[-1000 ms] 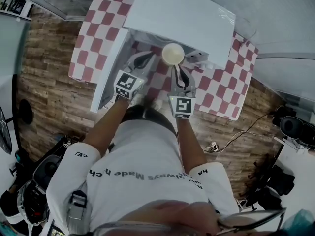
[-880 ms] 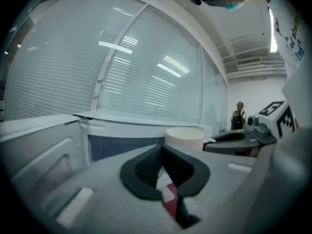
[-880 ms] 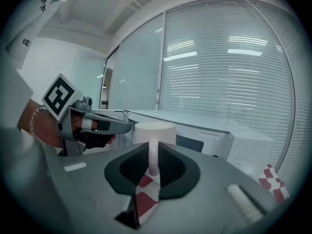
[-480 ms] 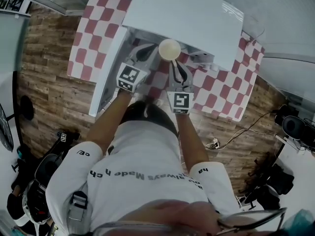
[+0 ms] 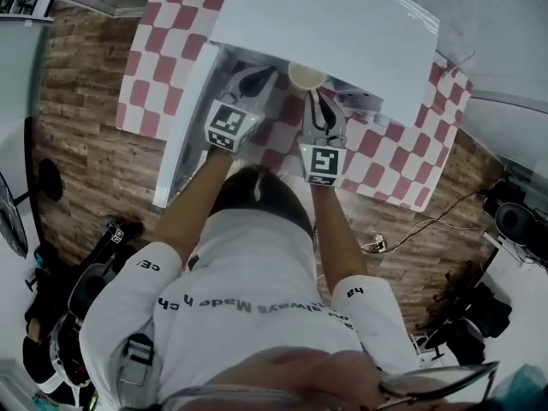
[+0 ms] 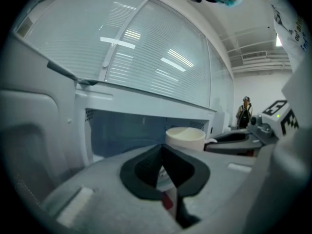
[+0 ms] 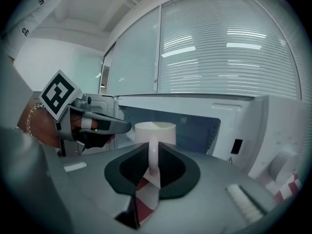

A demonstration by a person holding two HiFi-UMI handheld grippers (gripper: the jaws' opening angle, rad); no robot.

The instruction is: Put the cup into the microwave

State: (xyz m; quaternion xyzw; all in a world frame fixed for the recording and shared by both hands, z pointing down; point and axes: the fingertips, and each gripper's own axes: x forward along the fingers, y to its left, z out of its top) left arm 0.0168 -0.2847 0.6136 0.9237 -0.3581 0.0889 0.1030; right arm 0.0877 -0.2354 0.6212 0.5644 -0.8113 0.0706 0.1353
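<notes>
The cream cup (image 5: 306,75) hangs at the mouth of the white microwave (image 5: 325,24), partly under the edge of its top in the head view. My right gripper (image 5: 313,94) is shut on the cup's handle (image 7: 153,156), with the cup (image 7: 155,132) upright just beyond the jaws and the dark cavity (image 7: 197,128) behind it. My left gripper (image 5: 259,75) is shut on nothing, close to the left of the cup (image 6: 185,137) and level with it. Its jaws (image 6: 161,149) face the cavity (image 6: 131,130). The microwave door (image 5: 184,118) stands open at the left.
The microwave sits on a table with a red-and-white checked cloth (image 5: 150,67). Its control panel with a knob (image 7: 282,162) is to the right of the cavity. Cables (image 5: 402,242) and bags (image 5: 479,315) lie on the wooden floor. A person (image 6: 243,112) stands far off.
Both grippers have moved forward and down toward the microwave opening. The cup went with the right gripper and now sits partly under the microwave's top edge.
</notes>
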